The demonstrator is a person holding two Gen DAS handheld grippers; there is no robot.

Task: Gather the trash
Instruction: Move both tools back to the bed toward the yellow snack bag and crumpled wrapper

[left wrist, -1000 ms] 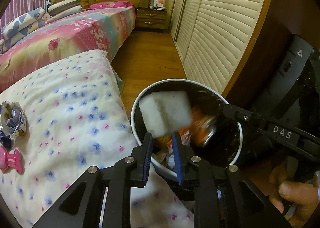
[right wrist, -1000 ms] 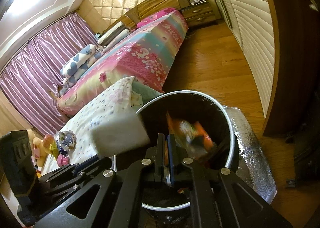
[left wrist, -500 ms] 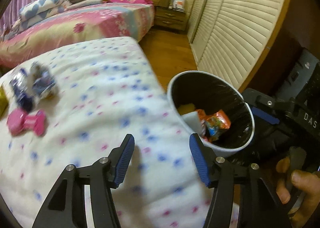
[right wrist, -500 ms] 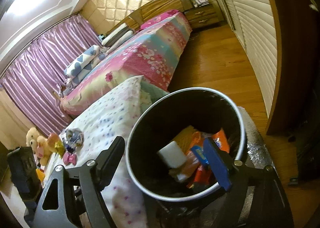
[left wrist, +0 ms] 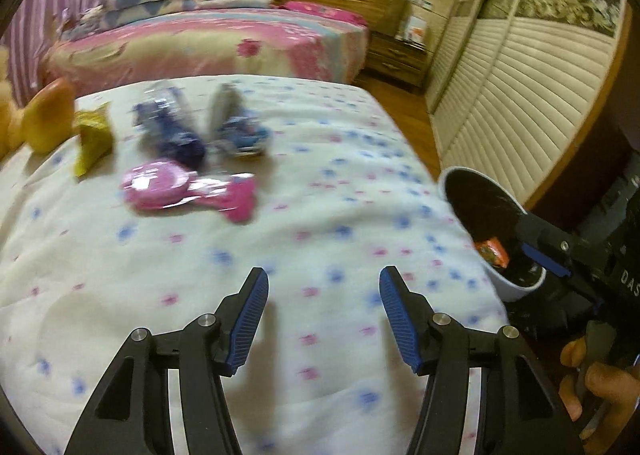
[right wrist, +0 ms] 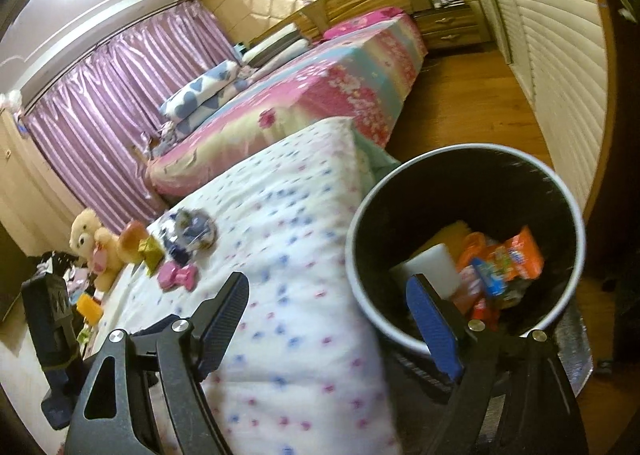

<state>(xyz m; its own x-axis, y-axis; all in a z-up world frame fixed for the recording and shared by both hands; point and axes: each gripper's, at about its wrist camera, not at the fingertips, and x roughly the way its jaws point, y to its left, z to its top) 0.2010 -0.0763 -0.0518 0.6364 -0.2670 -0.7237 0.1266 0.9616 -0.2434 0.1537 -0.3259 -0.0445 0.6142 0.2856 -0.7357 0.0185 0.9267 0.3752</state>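
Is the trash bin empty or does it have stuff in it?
It has stuff in it. The bin holds a white sponge and orange wrappers, but isn't full.

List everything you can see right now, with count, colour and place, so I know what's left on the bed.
trash bin: 1, black inside with a white rim, on the floor beside the quilt.
sponge block: 1, white, inside the bin.
snack wrappers: several, mostly orange, inside the bin.
quilt: 1, white with pink and blue dots, on the near bed.
crumpled wrappers: about 2, blue and silver, on the quilt.
pink toy: 1, on the quilt.
yellow-green packet: 1, on the quilt.
teddy bear: 1, cream, far edge of quilt.
left gripper: open, empty, above the quilt.
right gripper: open, empty, at the bin's rim.
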